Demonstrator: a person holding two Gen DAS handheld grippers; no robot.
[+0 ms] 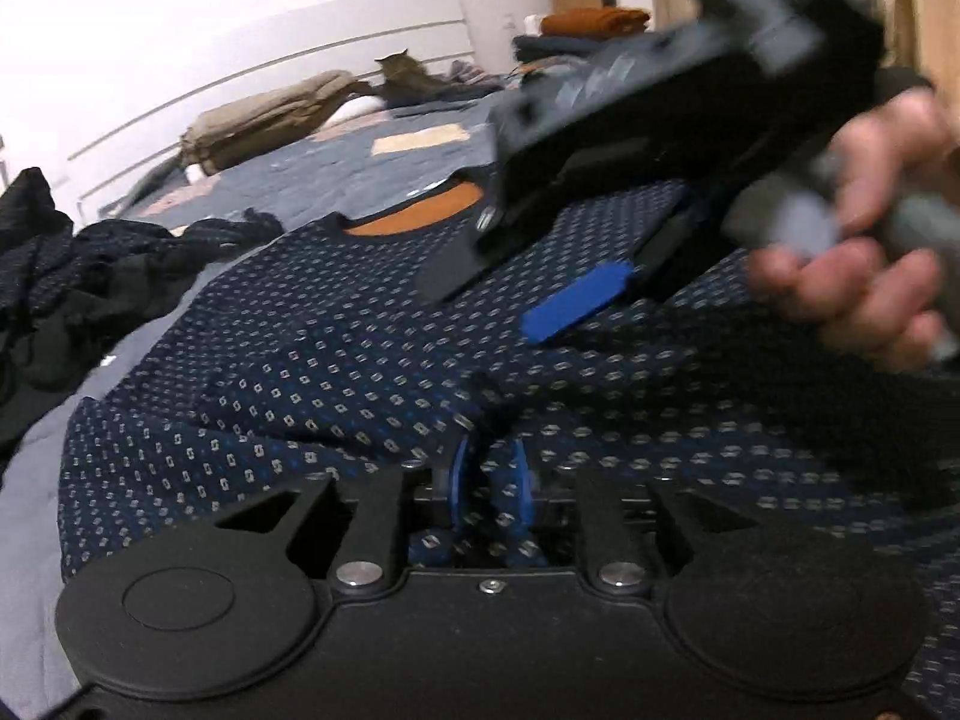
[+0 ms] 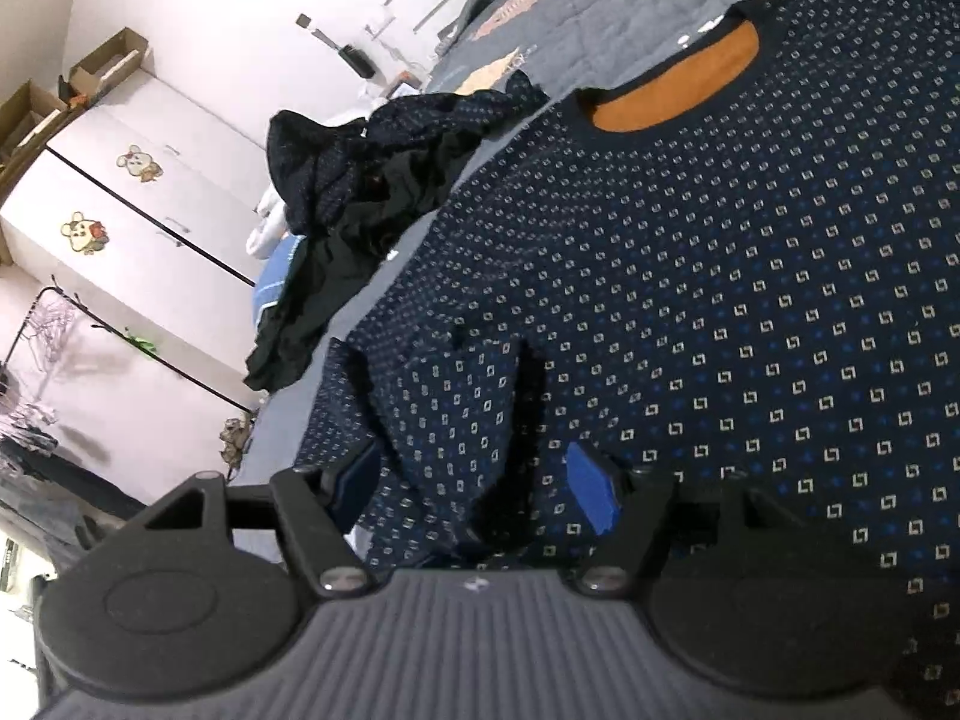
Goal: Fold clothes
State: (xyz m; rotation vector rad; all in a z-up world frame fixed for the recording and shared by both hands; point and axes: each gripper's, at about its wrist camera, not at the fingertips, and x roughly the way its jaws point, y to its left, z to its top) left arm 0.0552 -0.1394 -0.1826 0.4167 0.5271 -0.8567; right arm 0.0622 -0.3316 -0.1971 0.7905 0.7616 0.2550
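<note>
A navy sweater (image 1: 300, 360) with small white and blue squares lies spread on the bed, its orange neck lining (image 1: 414, 216) at the far end. My left gripper (image 1: 491, 477) sits low on the near part; its blue pads stand slightly apart with a fold of the sweater loose between them. A hand (image 1: 870, 252) holds my right gripper (image 1: 510, 294) just above the sweater's right side, jaws wide and nothing pinched. In the right wrist view, the sweater (image 2: 720, 300) fills the frame, and a folded-in sleeve (image 2: 456, 396) lies under the open right gripper (image 2: 474, 486).
A heap of dark clothes (image 1: 60, 276) (image 2: 360, 180) lies left of the sweater on the blue-grey quilt (image 1: 336, 162). At the bed's far end are a cat (image 1: 408, 75), an olive bundle (image 1: 264, 120) and folded stacks (image 1: 594, 21). A white wardrobe (image 2: 120, 180) stands beyond the bed.
</note>
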